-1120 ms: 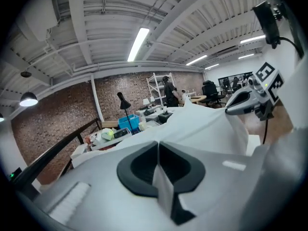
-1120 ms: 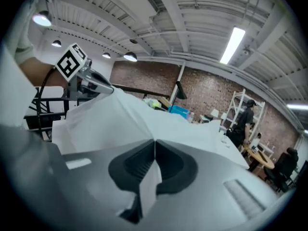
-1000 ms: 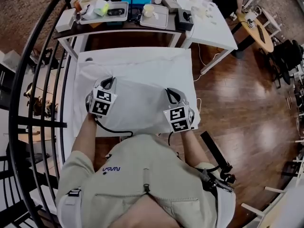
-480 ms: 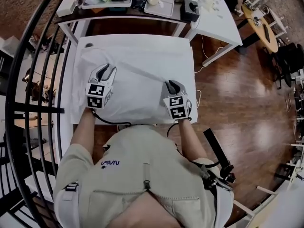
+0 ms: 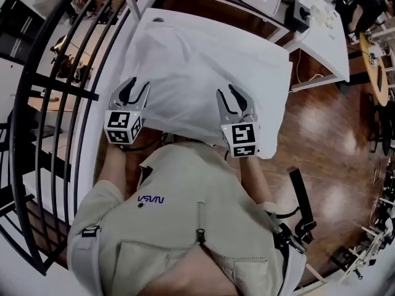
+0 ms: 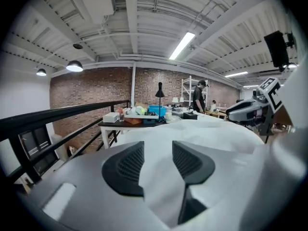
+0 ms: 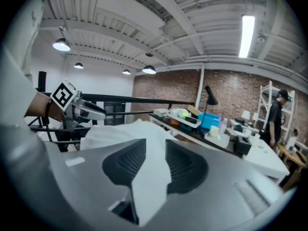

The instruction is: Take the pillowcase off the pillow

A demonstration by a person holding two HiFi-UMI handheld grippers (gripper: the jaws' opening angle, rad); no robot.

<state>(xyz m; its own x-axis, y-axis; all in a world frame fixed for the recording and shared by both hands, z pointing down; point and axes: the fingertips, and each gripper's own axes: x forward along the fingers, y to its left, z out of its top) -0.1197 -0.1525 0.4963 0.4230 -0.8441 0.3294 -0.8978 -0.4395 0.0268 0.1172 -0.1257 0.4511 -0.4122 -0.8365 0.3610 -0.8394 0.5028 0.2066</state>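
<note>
1. Pillowcase (image 5: pixel 203 66): white, spread over most of the white tabletop (image 5: pixel 147 18), directly in front of the person. Near edge is raised, w/ both grippers at it.
2. Left gripper (image 5: pixel 137 85) at near-left edge of the pillowcase. Left gripper view: fingers (image 6: pixel 124 167) opening, apart, and a strip of the white cloth runs thru the gap; pads not clamped on it.
3. Right gripper (image 5: pixel 227 94) at near-right edge. Right gripper view: fingers (image 7: pixel 185 170) opening too, w/ a fold of cloth standing in the narrow gap.
4. Pillow itself can't be told apart from its cover.
5. Black railing (image 5: pixel 37 103) runs along the person's left, beside the tabletop.
</note>
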